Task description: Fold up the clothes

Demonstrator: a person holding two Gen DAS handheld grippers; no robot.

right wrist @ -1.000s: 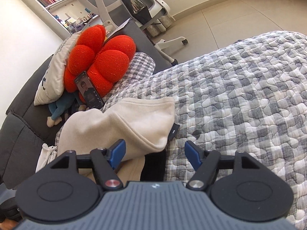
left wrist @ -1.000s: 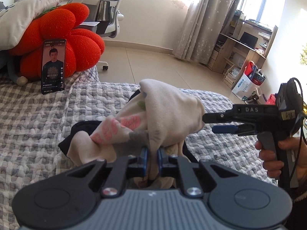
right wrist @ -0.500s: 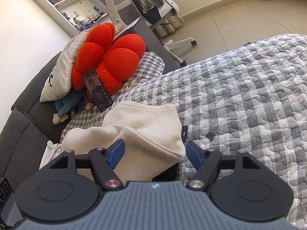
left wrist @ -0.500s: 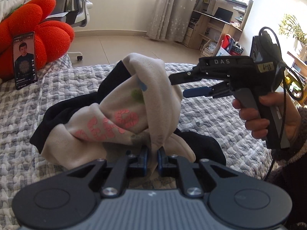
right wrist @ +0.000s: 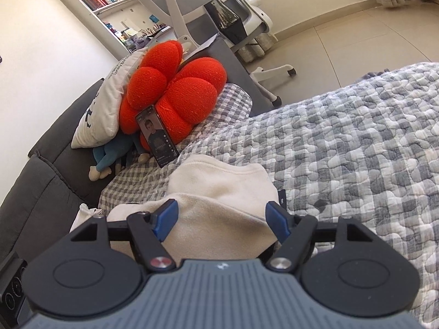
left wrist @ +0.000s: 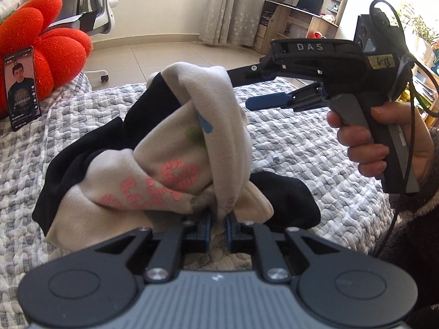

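Note:
A cream garment (left wrist: 192,142) with pink lettering and black parts hangs bunched above the quilt. My left gripper (left wrist: 218,219) is shut on its lower fold. In the left wrist view, my right gripper (left wrist: 238,90), held by a hand (left wrist: 365,142), reaches in from the right at the garment's top. Its jaws stand open. Its upper finger runs behind the top fold, while the blue pad (left wrist: 269,101) of the lower finger is bare. In the right wrist view, the cream cloth (right wrist: 219,189) lies between the spread fingers of my right gripper (right wrist: 222,213), and neither pad presses on it.
A grey checked quilt (left wrist: 301,150) covers the bed. A red flower cushion (right wrist: 175,90) with a phone (right wrist: 159,137) leaning on it, a white pillow (right wrist: 109,96) and a blue plush toy (right wrist: 109,156) sit by the dark sofa back (right wrist: 41,192). An office chair (right wrist: 219,8) stands behind.
The left gripper has rolled and swung with the garment. The right gripper now sits closer to the garment's top fold, with its upper finger behind the cloth.

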